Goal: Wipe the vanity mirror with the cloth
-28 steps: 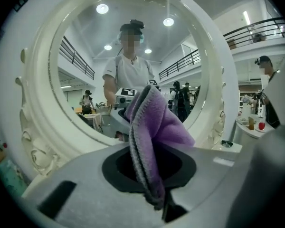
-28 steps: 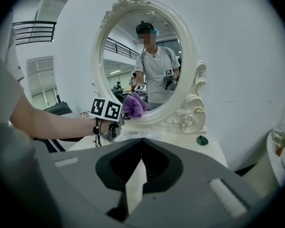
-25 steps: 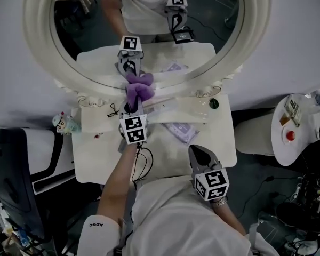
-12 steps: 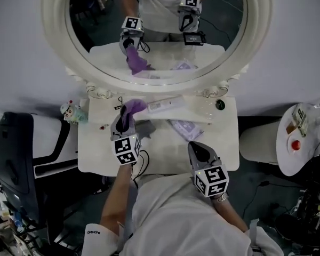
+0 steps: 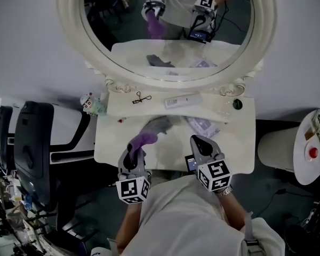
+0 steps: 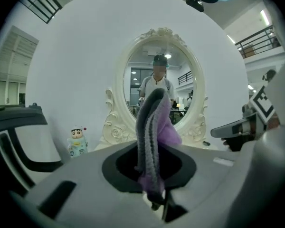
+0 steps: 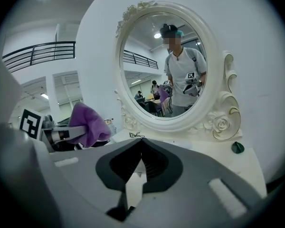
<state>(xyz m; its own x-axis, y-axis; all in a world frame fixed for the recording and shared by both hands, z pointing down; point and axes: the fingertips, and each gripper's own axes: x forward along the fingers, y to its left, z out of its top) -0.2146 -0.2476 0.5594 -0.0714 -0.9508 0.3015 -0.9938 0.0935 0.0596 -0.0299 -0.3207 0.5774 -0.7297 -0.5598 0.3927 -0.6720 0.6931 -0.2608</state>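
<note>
The oval vanity mirror (image 5: 170, 31) in its white carved frame stands at the back of the white vanity table (image 5: 109, 148). My left gripper (image 5: 136, 149) is over the table's near edge, well back from the glass, shut on a purple and grey cloth (image 5: 144, 139). In the left gripper view the cloth (image 6: 154, 122) stands up between the jaws and hides the lower part of the mirror (image 6: 157, 80). My right gripper (image 5: 199, 141) hovers beside it over the near edge, shut with nothing in it. The right gripper view shows the mirror (image 7: 161, 65) ahead and the cloth (image 7: 85, 125) at left.
A grey rag (image 5: 159, 125) lies on the table just past the held cloth. Along the back lie an eyelash curler (image 5: 141, 97), a white tube (image 5: 182, 100), a dark green knob (image 5: 237, 104) and a purple packet (image 5: 202, 126). A figurine (image 5: 90, 103), black chair (image 5: 34, 148) and round side table (image 5: 304, 148) flank it.
My left gripper has drawn back from the mirror's lower rim to the near table edge, still holding the cloth. The right gripper has hardly moved.
</note>
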